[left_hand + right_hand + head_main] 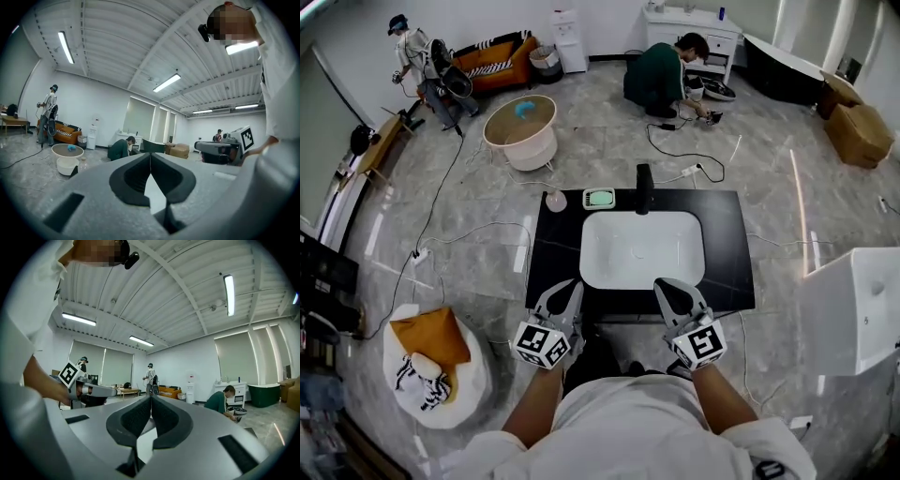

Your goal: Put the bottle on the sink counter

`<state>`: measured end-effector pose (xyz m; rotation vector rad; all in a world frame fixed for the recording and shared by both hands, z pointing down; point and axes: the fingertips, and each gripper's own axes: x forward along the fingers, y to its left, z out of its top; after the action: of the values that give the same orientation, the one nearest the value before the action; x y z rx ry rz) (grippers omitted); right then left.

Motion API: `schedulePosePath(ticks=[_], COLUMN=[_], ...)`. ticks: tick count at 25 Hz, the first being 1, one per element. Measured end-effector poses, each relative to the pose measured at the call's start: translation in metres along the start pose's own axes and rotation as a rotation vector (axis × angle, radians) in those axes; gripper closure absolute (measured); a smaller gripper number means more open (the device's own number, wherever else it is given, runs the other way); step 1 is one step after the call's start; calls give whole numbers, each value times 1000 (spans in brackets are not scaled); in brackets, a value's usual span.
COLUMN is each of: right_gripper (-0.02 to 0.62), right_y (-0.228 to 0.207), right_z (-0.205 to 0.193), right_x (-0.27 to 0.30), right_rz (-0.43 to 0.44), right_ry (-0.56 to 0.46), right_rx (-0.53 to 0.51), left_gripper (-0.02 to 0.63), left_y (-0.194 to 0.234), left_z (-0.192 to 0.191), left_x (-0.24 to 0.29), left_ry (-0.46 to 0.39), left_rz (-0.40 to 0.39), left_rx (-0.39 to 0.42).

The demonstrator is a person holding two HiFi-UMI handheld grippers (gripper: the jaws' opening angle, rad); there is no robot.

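**Bottle** [555,200]: small, clear and upright. It appears to stand on the far left corner of the black sink counter [553,262], though at this size its base cannot be told apart from the counter's edge.

**On the counter:** a green soap dish [599,198] lies just beside the bottle, to its right. Next along the far edge is the black faucet [644,187], standing behind the white basin [642,248] set in the counter's middle.

**Left gripper** [571,287] and **right gripper** [667,285]: both hang over the counter's near edge, one at each side of the basin, well apart from the bottle. Each gripper's own view shows its jaws pressed together tip to tip, with nothing between them.

**Surroundings:** a round table [520,120] stands on the grey floor beyond the counter. A person in green [659,77] crouches near a white cabinet [694,28]. An orange cushion [431,333] lies at lower left.
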<state>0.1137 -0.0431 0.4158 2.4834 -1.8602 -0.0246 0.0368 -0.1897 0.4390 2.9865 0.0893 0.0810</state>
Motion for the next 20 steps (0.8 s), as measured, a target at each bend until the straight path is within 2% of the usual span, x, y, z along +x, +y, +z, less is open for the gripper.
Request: schedulePosePath(ticks=[7, 12, 20], right_gripper=[580, 580, 580], right_y=[14, 19, 72], right_z=[-13, -10, 14], right_x=[-70, -99, -140], right_rz=[-24, -83, -115], right_ry=[9, -1, -2], right_rx=[73, 112, 85], left_gripper=[589, 589, 589], left_y=[-69, -96, -137], left_z=[-7, -10, -4], left_x=[-24, -31, -79], left_ry=[35, 44, 12], left_rz=[-56, -117, -232], left_rx=[20, 19, 23])
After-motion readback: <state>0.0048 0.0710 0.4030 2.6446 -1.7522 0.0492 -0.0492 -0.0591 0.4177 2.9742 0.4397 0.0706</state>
